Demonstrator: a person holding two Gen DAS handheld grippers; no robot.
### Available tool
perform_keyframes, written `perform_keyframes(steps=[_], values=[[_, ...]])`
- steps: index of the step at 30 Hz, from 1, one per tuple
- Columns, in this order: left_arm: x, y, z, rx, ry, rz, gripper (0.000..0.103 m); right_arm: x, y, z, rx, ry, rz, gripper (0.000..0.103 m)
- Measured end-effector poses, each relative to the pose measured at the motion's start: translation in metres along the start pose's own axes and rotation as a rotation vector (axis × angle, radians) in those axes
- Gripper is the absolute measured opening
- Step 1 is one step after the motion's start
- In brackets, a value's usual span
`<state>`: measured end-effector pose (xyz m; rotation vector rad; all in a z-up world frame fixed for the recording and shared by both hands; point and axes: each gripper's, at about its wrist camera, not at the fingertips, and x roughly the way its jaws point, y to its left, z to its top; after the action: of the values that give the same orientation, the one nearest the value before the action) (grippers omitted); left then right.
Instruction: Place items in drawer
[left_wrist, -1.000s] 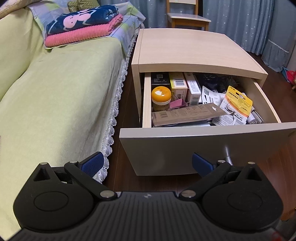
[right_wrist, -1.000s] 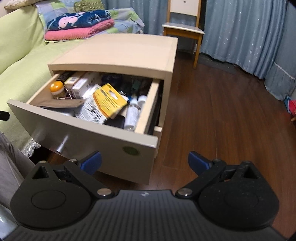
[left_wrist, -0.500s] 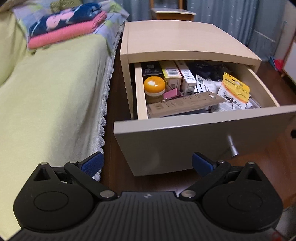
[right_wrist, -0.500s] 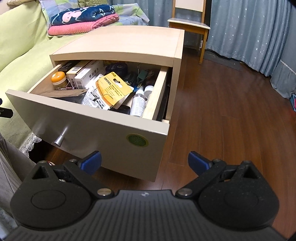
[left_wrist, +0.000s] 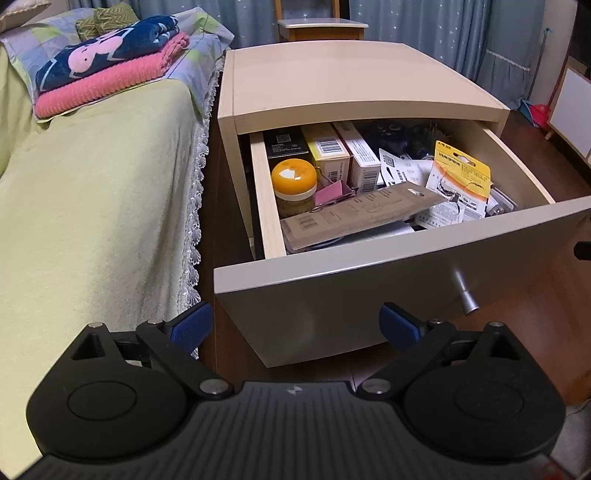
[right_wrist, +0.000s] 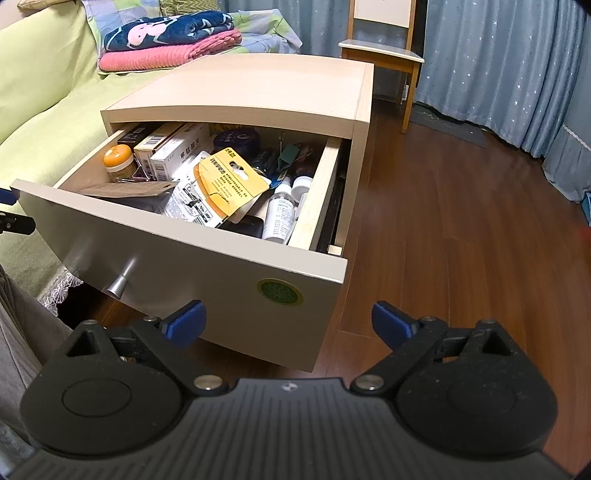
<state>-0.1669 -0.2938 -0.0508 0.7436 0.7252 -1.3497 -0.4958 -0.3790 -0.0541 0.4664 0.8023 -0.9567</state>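
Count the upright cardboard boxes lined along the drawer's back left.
3: a black box nearest the drawer's left wall, a yellow box beside it, then a white box. Clutter may hide others further right.

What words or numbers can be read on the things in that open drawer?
"甲硅胶片", roughly, on the white box: the one print large enough to make out, and not sharply.
Yellow card: Chinese print, too small to read.
Barcodes on the yellow box: digits blurred.
Brown sleeve, white bottle, black box: print unreadable.
Round green sticker on the drawer front: unreadable.
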Motion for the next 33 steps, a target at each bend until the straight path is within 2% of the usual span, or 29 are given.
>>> perform_keyframes(steps=[2,5,12,14,16,21,33], values=[[0.0017,-0.0010,0.0005,0.004,0.004,-0.003,0.093,0.0002,-0.0007,0.0002,0.005,0.000,-0.002,0.090],[0.0025,-0.0021,0.0006,0.009,0.003,0.000,0.087,0.0017,-0.0025,0.0005,0.011,0.004,0.003,0.079],[0.0027,-0.0030,0.0001,0.012,0.000,0.013,0.085,0.0057,-0.0049,0.0001,0.025,0.006,0.010,0.060],[0.0027,-0.0027,0.0001,0.010,-0.001,0.012,0.085,0.0051,-0.0053,0.0011,0.030,-0.005,0.007,0.059],[0.0031,-0.0028,0.0004,0.011,-0.001,0.014,0.085,0.0054,-0.0054,0.0024,0.026,-0.007,0.012,0.052],[0.0037,-0.0029,0.0009,0.009,-0.002,0.017,0.084,0.0046,-0.0038,0.0022,0.015,-0.006,-0.001,0.046],[0.0055,-0.0031,0.0025,0.002,-0.004,0.026,0.083,0.0058,-0.0035,0.0054,0.016,-0.002,-0.005,0.046]])
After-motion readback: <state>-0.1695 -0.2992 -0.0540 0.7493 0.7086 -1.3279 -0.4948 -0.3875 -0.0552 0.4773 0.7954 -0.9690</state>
